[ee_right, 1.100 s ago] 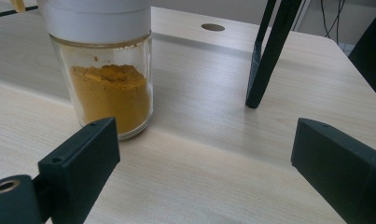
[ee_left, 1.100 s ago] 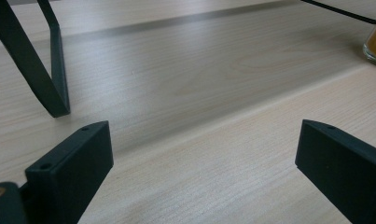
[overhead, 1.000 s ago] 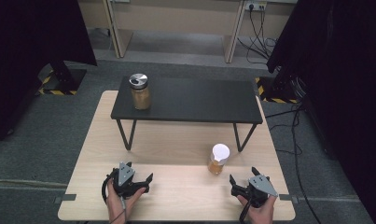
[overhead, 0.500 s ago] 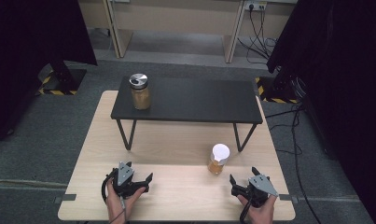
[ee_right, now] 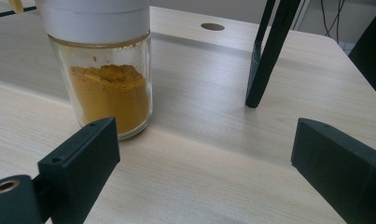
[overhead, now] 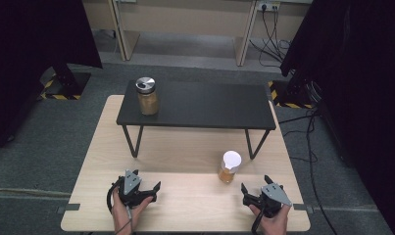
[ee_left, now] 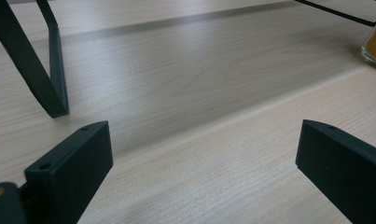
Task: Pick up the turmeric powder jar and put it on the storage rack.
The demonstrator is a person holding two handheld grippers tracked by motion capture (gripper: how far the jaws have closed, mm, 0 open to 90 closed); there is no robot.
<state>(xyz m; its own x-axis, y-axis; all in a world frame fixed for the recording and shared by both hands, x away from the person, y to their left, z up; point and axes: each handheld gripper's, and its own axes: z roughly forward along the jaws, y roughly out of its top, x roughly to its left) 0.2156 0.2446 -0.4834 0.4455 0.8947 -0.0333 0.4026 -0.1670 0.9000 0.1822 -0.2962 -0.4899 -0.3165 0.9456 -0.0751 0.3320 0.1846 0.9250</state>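
**Two grippers being held apart at the near table edge**

Low in the high view, the left gripper [overhead: 148,192] and right gripper [overhead: 254,194] are being held with jaws apart and empty. A white-lidded spice jar [overhead: 230,167] is standing just above the right gripper. A black shelf [overhead: 205,105] is spanning the wooden table [overhead: 185,147], its leg [ee_right: 269,51] standing beside the jar. A metal-lidded jar [overhead: 147,96] is resting upper left.
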